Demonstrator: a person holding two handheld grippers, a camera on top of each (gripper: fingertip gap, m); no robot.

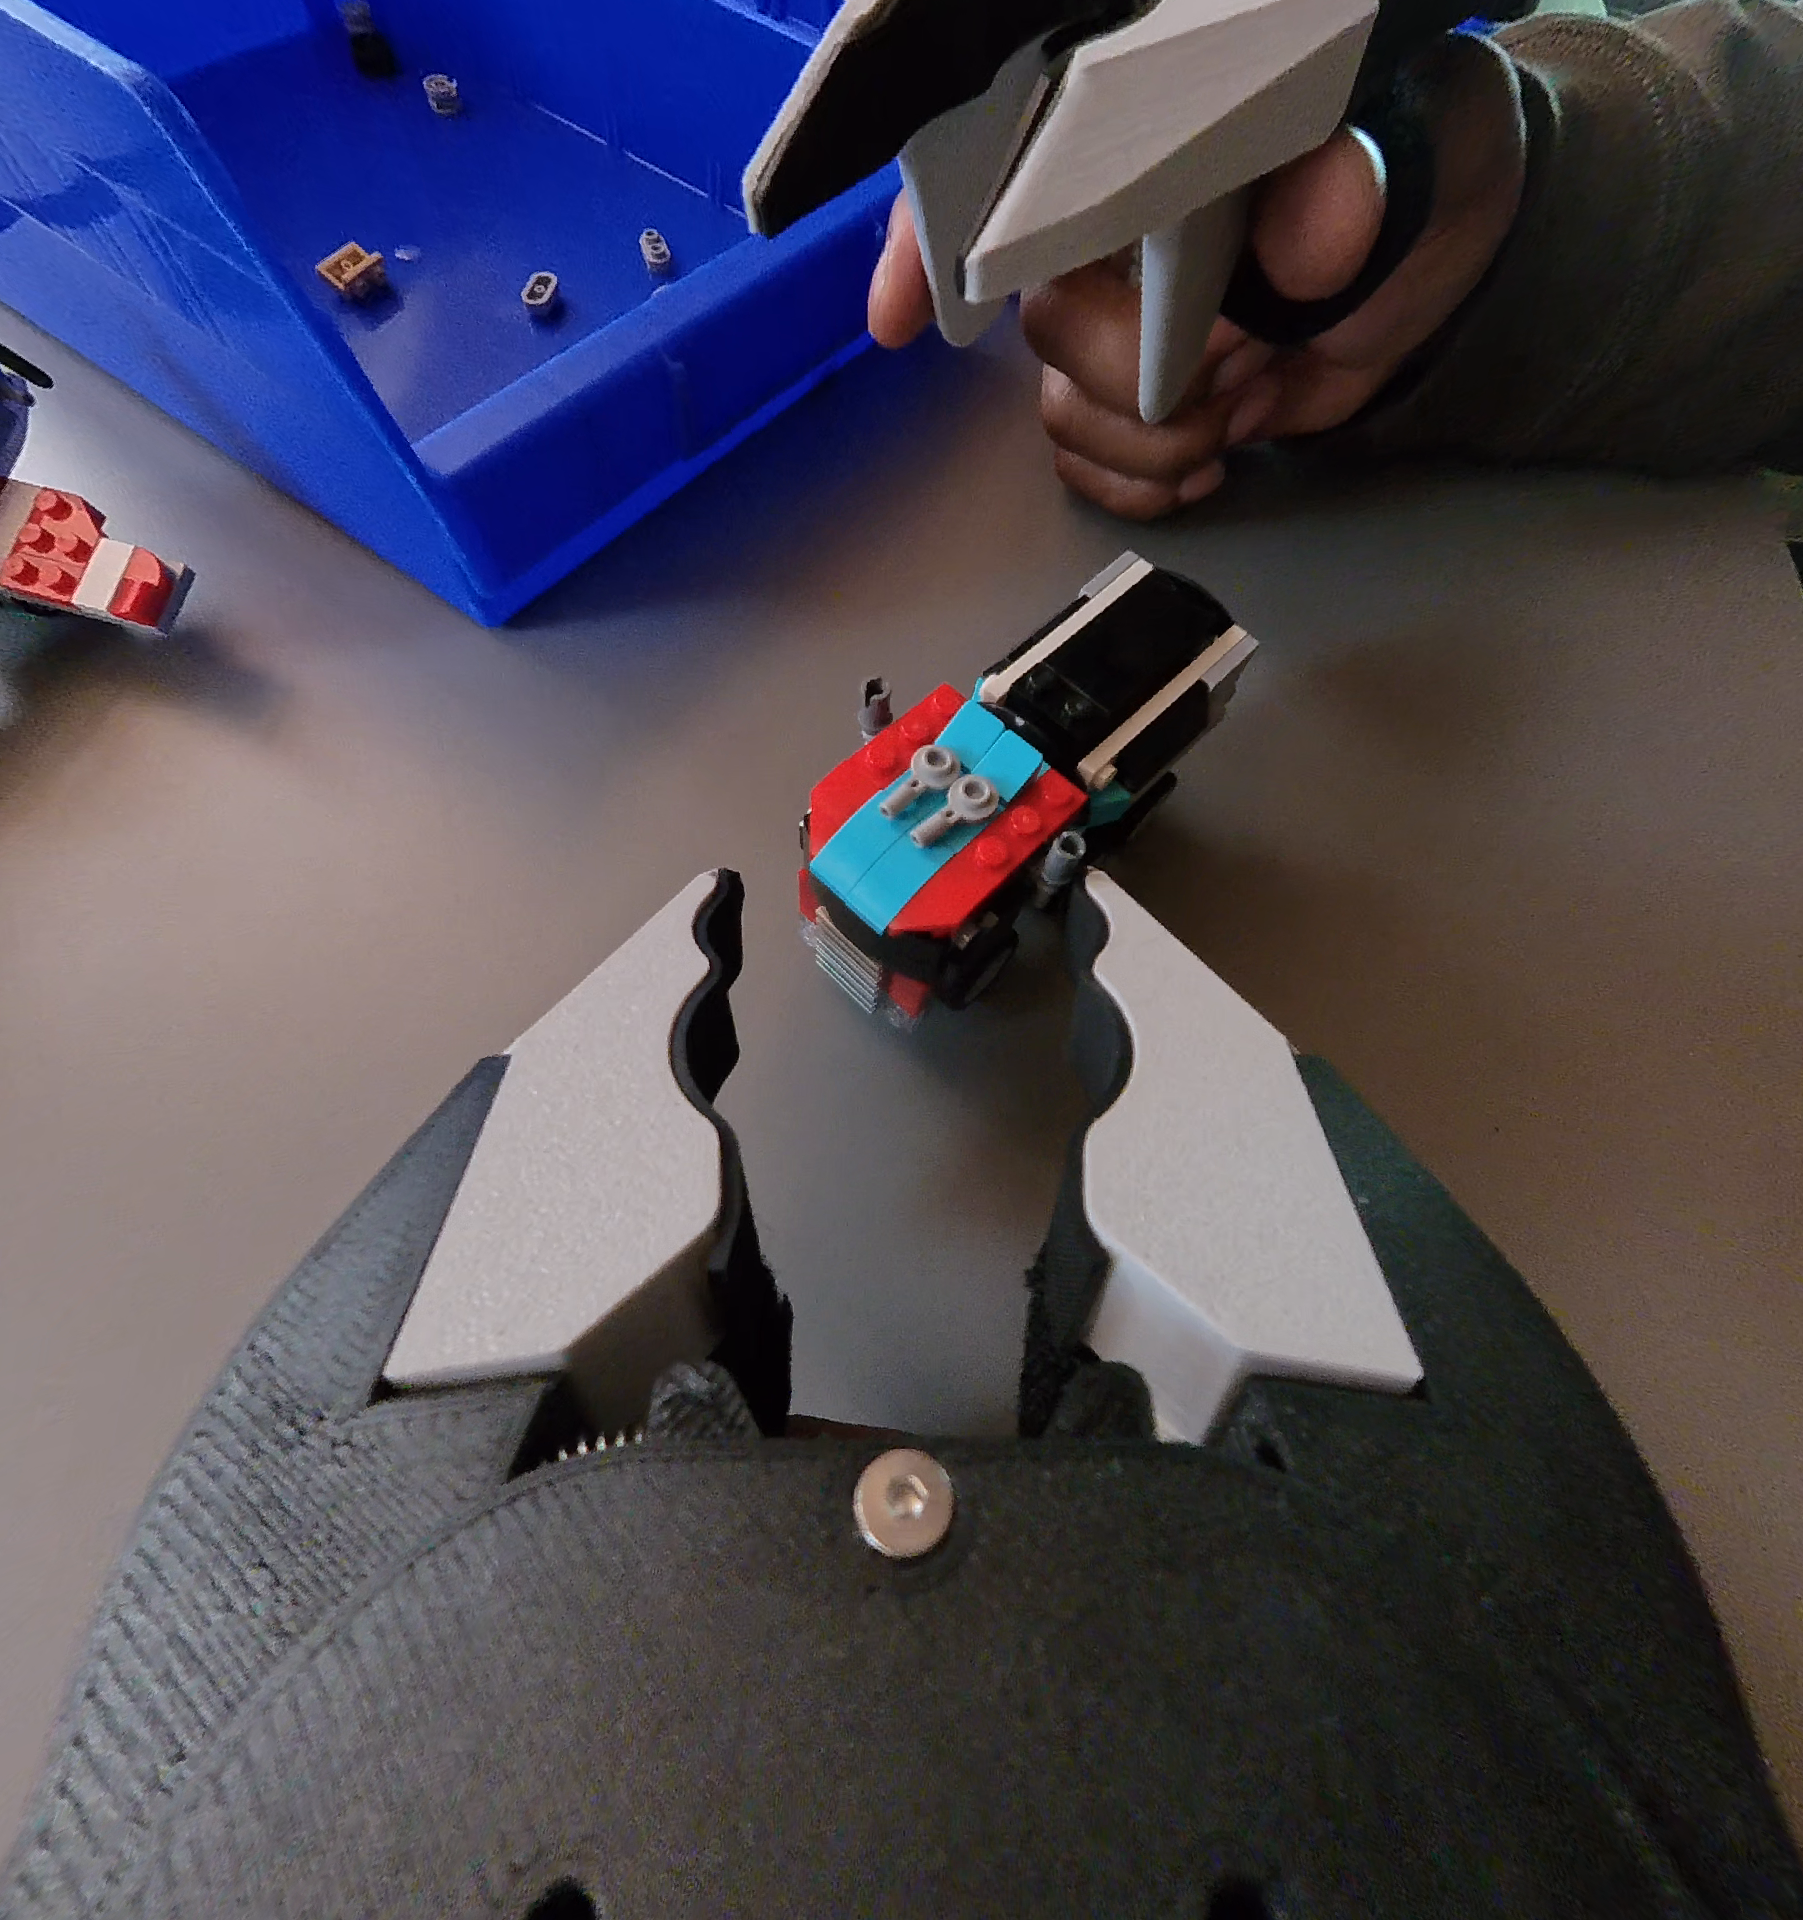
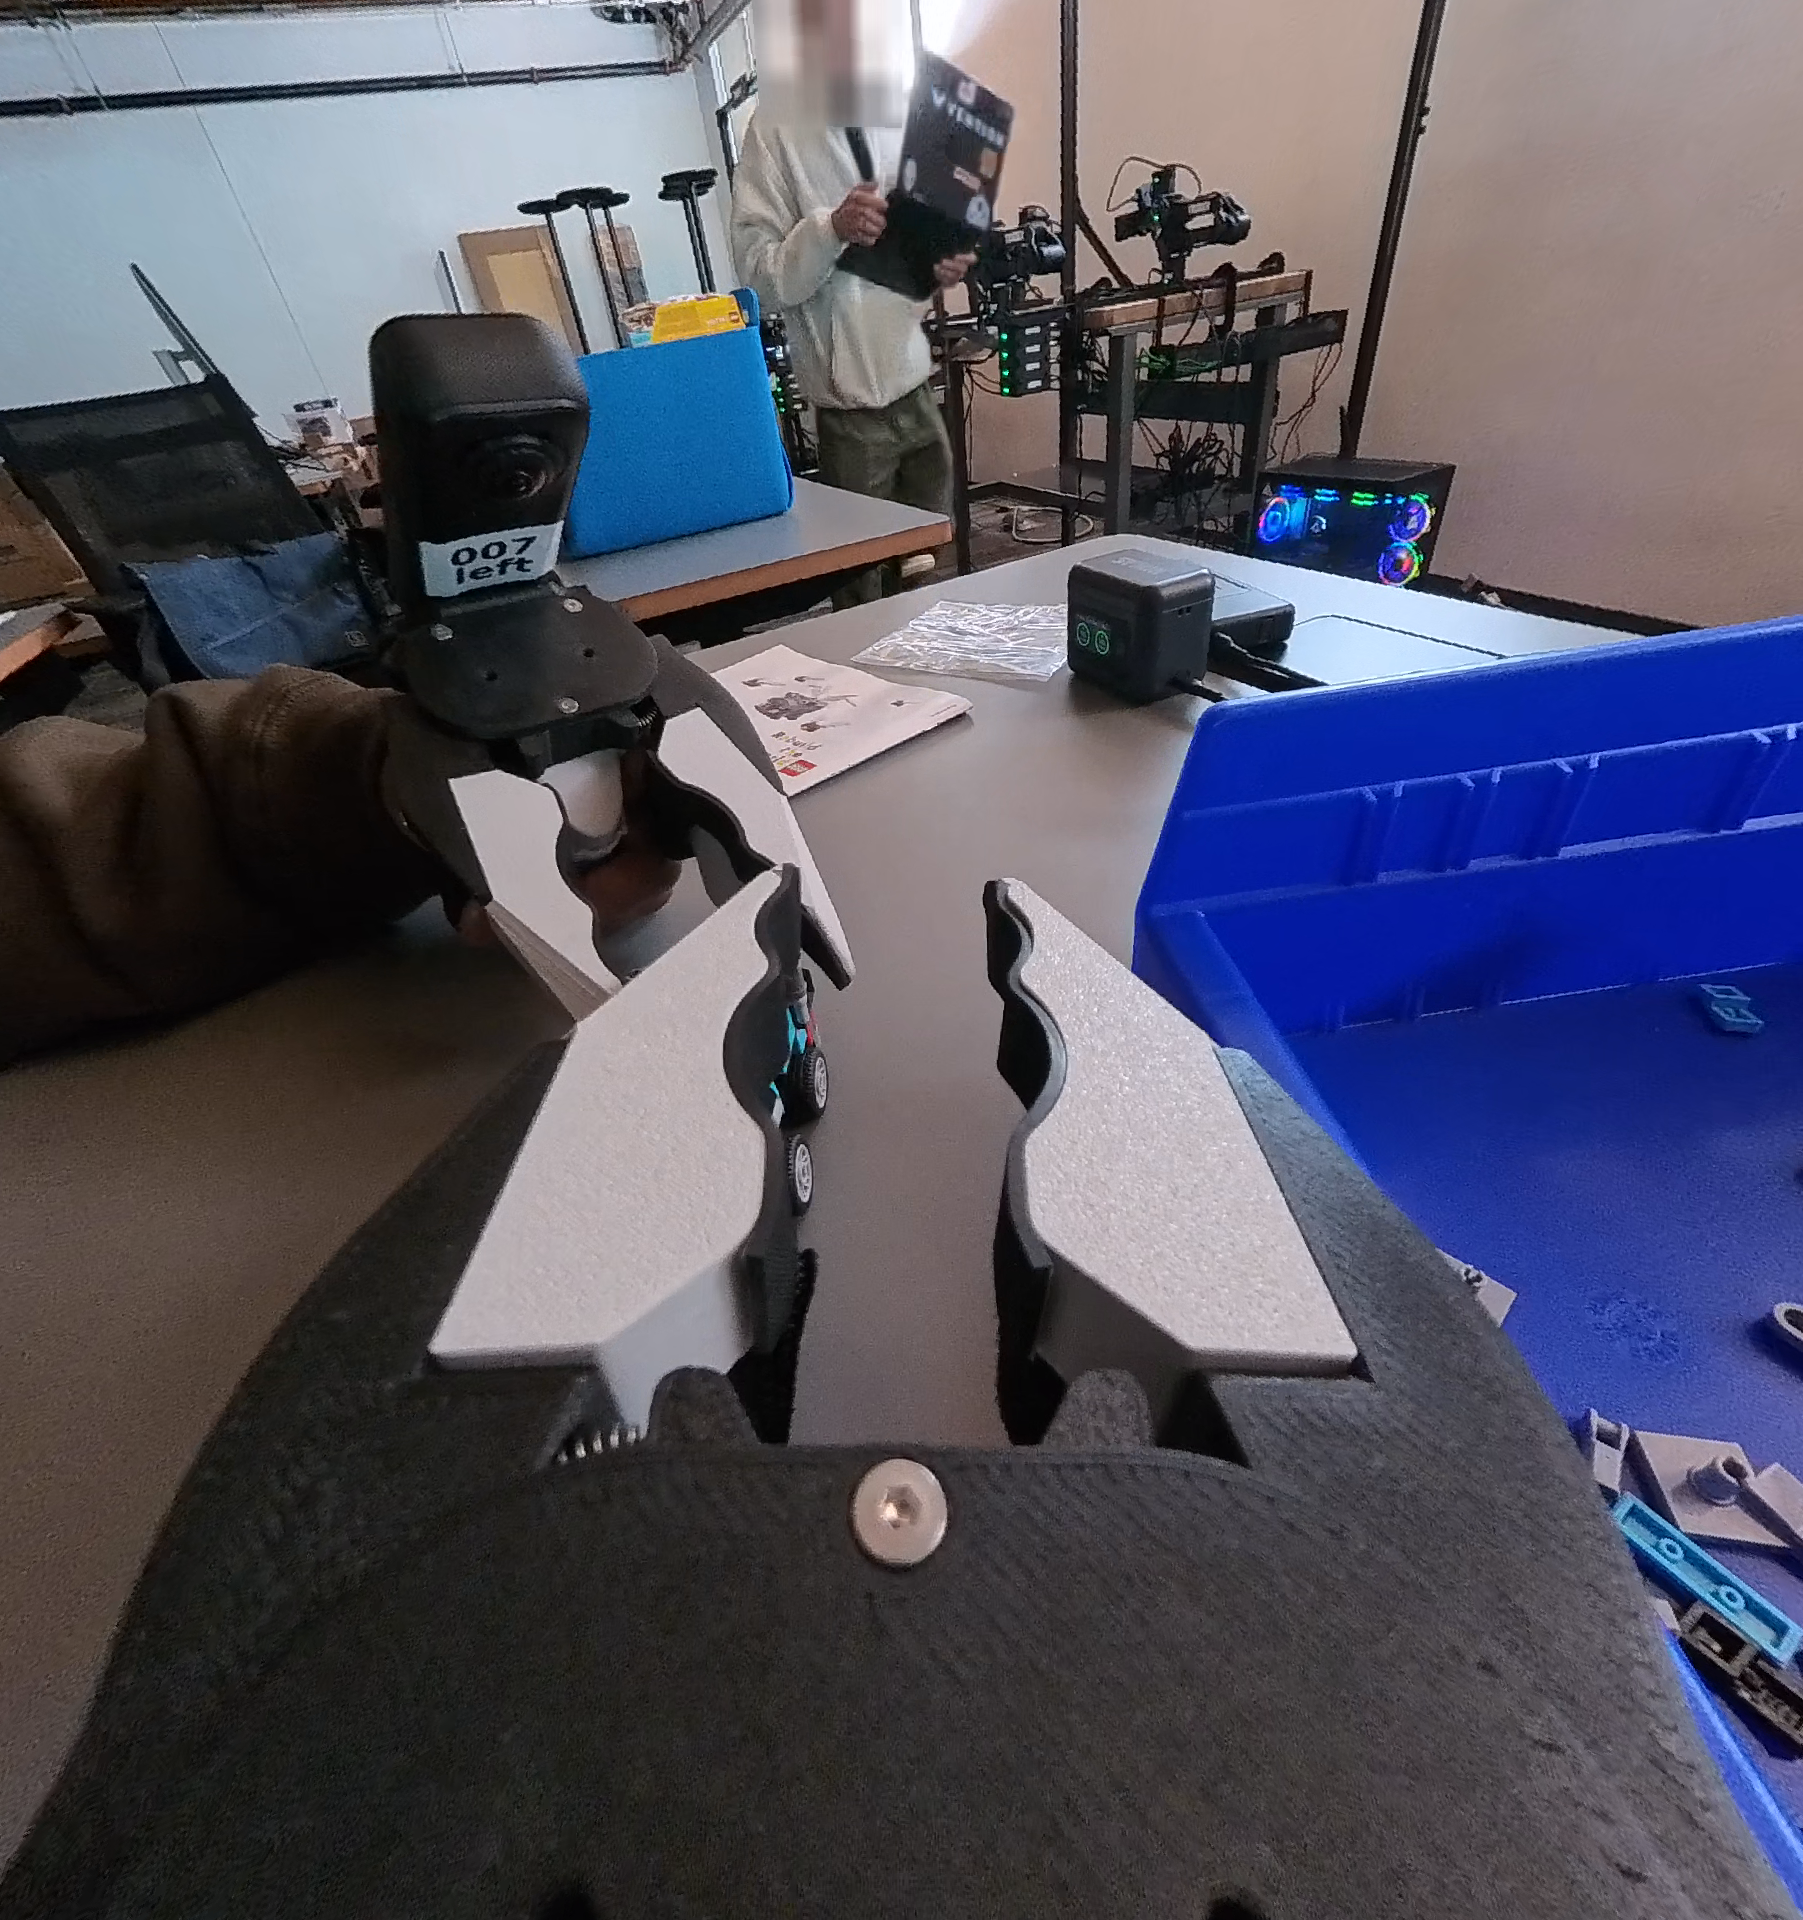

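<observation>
Two claws, both bare: my left claw is spread wide and low over the grey surface, and the small brick-built car, red and turquoise up front with a black rear, stands on its wheels just ahead of the tips. Its nose sits in the mouth of the opening, nearer my right-hand fingertip, and I see no pad pressing on it. My right claw is also parted, less widely, with only bare surface between its pads; from that side the car's wheels peek out behind the left finger, so it lies beside that claw, not inside it.

Nothing is lifted, as I judge it. The car looks largely built, though I cannot say whether pieces are missing. Loose small pieces lie scattered in the blue bin close by on my right, among them a tan one and several grey ones. A red and white brick model rests apart at the far left, and a printed booklet lies farther back.
</observation>
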